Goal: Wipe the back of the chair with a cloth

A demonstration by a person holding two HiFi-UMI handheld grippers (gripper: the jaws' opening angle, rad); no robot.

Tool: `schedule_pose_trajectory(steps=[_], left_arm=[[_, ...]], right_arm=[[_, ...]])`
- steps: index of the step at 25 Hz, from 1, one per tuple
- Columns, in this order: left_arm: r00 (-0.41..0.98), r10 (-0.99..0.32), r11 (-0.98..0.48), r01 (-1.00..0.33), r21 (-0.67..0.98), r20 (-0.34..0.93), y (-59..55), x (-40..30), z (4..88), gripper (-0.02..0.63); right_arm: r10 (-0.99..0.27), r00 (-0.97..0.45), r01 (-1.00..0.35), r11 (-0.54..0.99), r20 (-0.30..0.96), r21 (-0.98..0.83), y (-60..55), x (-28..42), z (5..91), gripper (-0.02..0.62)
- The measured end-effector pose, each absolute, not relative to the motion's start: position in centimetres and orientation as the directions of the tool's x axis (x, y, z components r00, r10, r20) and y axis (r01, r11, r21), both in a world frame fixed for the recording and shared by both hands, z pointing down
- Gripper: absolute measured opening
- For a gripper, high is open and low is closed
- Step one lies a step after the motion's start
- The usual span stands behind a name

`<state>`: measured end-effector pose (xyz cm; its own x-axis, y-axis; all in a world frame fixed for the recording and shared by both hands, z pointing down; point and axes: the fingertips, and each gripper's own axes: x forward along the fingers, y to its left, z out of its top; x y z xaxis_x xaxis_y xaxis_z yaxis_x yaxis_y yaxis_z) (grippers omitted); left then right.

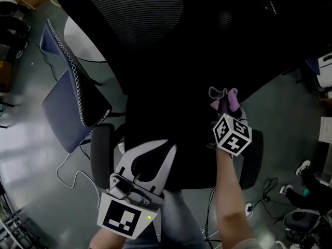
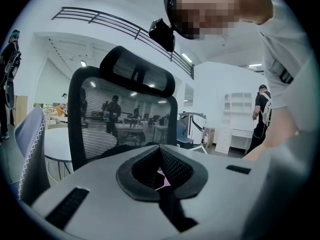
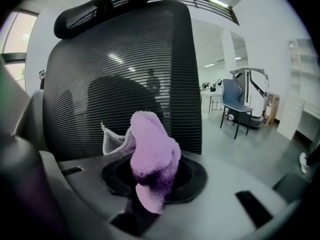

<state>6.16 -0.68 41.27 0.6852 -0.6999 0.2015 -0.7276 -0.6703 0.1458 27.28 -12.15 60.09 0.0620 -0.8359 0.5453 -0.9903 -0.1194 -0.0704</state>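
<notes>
The cloth (image 3: 150, 159), pink with a grey side, is clamped in the right gripper (image 3: 154, 183) and stands up out of its closed jaws. It sits just in front of the black mesh chair back (image 3: 125, 74), below the headrest (image 3: 100, 6); whether it touches the mesh cannot be told. The left gripper (image 2: 161, 176) has its jaws together with nothing gripped, and points at the back from farther off. A blue-grey chair (image 1: 67, 97) stands to the left, a white cable (image 1: 67, 174) lies on the floor, and a person (image 2: 261, 114) stands well off.
</notes>
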Motion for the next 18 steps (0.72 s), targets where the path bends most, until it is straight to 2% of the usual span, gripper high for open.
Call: schedule_pose_trajectory(steps=[6, 18], left_arm=[[0.7, -0.685, -0.687, -0.713, 0.141, 0.203, -0.8, 7.7, 41.2, 0.012], [0.71, -0.674, -0.695, -0.703, 0.151, 0.204, -0.9, 8.7, 42.0, 0.011]], right_arm=[[-0.832, 0.099, -0.986, -0.155, 0.545, -0.057, -11.3, 30.3, 60.3, 0.11], [-0.866, 0.108, -0.989, -0.146, 0.489, -0.04, -11.1, 29.9, 60.3, 0.11]])
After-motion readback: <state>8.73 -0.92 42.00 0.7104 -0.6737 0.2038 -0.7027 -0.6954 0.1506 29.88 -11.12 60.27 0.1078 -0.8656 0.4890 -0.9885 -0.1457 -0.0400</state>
